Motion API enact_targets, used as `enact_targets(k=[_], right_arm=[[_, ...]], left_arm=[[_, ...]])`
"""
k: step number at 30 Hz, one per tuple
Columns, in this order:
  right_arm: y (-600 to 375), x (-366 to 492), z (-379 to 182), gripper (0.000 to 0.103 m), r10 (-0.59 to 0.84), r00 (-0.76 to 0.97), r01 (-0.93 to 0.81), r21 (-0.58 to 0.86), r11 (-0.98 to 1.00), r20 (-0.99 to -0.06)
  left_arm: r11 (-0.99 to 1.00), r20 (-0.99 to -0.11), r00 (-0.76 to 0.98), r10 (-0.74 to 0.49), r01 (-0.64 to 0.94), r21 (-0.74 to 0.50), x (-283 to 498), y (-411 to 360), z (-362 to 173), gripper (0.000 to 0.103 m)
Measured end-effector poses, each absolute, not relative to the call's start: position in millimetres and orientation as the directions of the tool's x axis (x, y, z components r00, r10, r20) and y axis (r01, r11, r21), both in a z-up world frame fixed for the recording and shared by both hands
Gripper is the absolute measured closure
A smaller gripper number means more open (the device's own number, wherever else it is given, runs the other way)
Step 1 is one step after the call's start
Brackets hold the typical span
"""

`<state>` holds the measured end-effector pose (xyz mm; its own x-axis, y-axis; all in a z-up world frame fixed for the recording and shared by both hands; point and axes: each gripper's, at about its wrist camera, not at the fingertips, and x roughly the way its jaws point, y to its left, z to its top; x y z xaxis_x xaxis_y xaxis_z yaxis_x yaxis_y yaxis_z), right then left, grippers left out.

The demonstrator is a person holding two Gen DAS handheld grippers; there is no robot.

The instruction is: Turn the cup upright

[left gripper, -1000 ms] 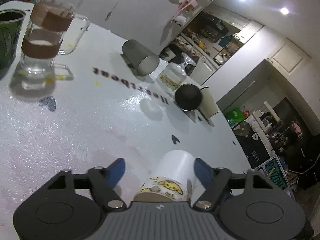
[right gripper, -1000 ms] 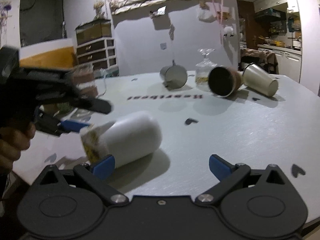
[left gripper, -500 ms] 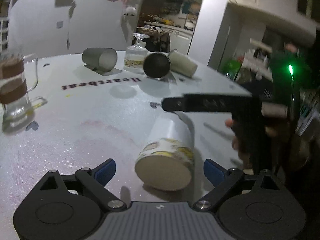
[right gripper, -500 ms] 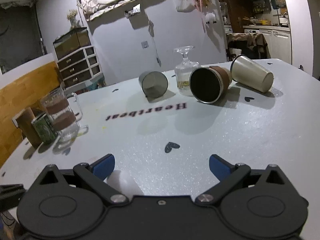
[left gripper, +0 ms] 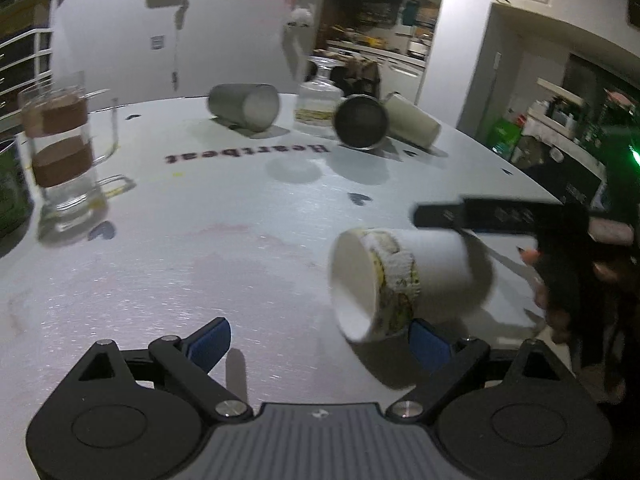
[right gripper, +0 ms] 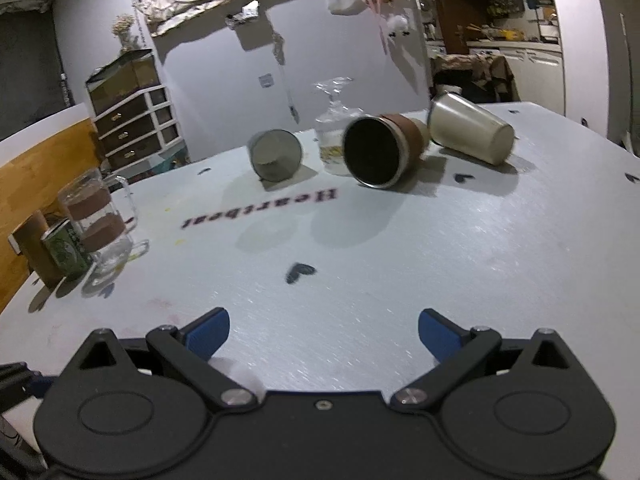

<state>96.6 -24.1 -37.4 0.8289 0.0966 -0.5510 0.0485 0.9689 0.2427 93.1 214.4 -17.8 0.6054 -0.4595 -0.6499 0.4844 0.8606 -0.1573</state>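
A white paper cup (left gripper: 404,280) with a yellow cartoon band lies on its side on the white table (left gripper: 200,264), base toward me, in the left wrist view. My left gripper (left gripper: 320,344) is open and empty; the cup lies just beyond its right fingertip (left gripper: 426,344). The right gripper shows in that view as a black body (left gripper: 500,216) over the cup's far end, held by a hand. In the right wrist view my right gripper (right gripper: 322,330) is open and empty; a white bit of the cup (right gripper: 240,372) shows under its left finger.
At the back lie a grey cup (left gripper: 244,106), a dark brown-sleeved cup (left gripper: 362,126) and a cream cup (left gripper: 412,126), all on their sides, with an upturned glass (left gripper: 320,104). Stacked glass mugs (left gripper: 64,152) and a green can (right gripper: 66,250) stand left. The table edge runs close on the right.
The left gripper let go of the cup and pulled back to the left. The cup now lies to the right of its fingers. The right gripper stays over the cup's far end.
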Motion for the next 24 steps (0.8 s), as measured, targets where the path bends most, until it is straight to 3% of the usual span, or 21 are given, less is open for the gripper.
enact_targets(k=[14,19,21,24], right_arm=[[-11.4,57.2,-45.0,0.002,0.158,0.802,-0.02,0.239,0.971,-0.576],[-16.2,54.5,-41.2,0.002,0.157,0.812,-0.002,0.266,0.964,-0.562],[-21.9,52.9,-37.4,0.003,0.192,0.813,-0.005,0.323,0.946,-0.549],[-31.8,56.1,-35.2,0.012,0.315,0.788,-0.04,0.466,0.884,-0.529]], left_arm=[[0.906,-0.617,0.667,-0.417,0.359,-0.225,125.9,233.3,-14.2,0.009],[0.863,-0.587,0.634,-0.504,0.394,-0.316,118.3,239.1,-2.0,0.012],[0.823,-0.558,0.605,-0.568,0.433,-0.368,112.5,240.2,4.4,0.013],[0.756,-0.532,0.539,-0.654,0.497,-0.426,103.8,235.2,6.8,0.018]])
